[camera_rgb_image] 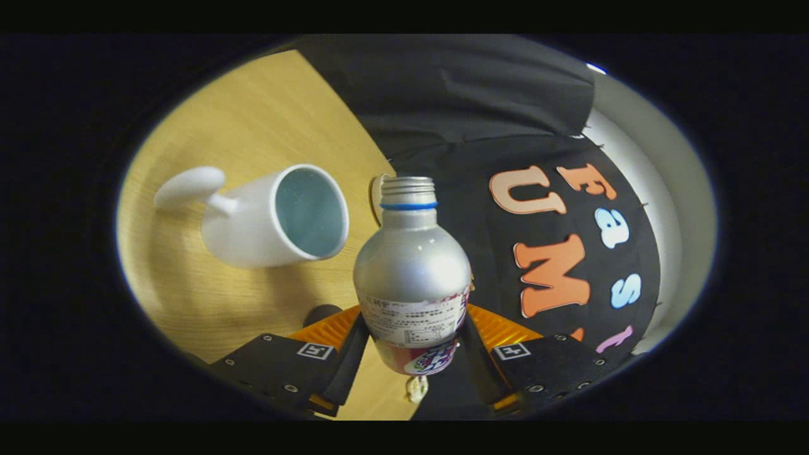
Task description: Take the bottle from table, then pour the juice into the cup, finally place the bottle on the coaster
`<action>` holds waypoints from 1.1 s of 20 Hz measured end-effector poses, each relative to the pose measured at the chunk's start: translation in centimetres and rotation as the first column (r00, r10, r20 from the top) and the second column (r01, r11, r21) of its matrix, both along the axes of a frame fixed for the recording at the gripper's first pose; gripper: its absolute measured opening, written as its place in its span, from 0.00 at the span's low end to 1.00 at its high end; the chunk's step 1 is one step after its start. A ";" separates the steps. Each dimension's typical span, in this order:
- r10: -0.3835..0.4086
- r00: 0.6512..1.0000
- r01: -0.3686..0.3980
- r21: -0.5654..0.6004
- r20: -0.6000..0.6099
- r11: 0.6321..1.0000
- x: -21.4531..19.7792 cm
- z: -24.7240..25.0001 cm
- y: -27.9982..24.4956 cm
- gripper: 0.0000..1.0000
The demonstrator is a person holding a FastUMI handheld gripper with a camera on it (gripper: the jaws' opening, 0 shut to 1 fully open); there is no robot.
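A silver metal bottle (412, 272) with a blue neck ring and an uncapped threaded mouth sits between my fingers, and my gripper (414, 341) is shut on its labelled lower body. The whole scene is rolled sideways, so the bottle is tilted relative to the table. A white cup (278, 215) with a pale blue inside and a rounded handle stands on the wooden table (253, 120), just beyond and to the left of the bottle's neck. A pale round edge, perhaps the coaster (377, 197), peeks out behind the bottle's mouth.
The booth's black cloth wall (480, 101) rises past the table's far edge, behind the bottle. A pale wall (657, 189) lies beyond the cloth on the right. A small dark round object (321, 314) sits by my left finger.
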State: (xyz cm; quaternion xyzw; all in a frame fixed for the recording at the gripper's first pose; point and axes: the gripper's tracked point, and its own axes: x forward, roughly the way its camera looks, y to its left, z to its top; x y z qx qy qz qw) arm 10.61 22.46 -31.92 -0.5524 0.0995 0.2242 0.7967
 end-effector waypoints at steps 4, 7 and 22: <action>-0.055 0.997 0.067 0.220 -0.061 0.973 1.0 2.0 0.7 0.77; -0.059 0.986 0.122 0.431 -0.157 0.894 1.0 2.6 2.5 0.77; -0.143 0.921 0.384 0.782 -0.363 0.490 4.7 3.8 -0.3 0.77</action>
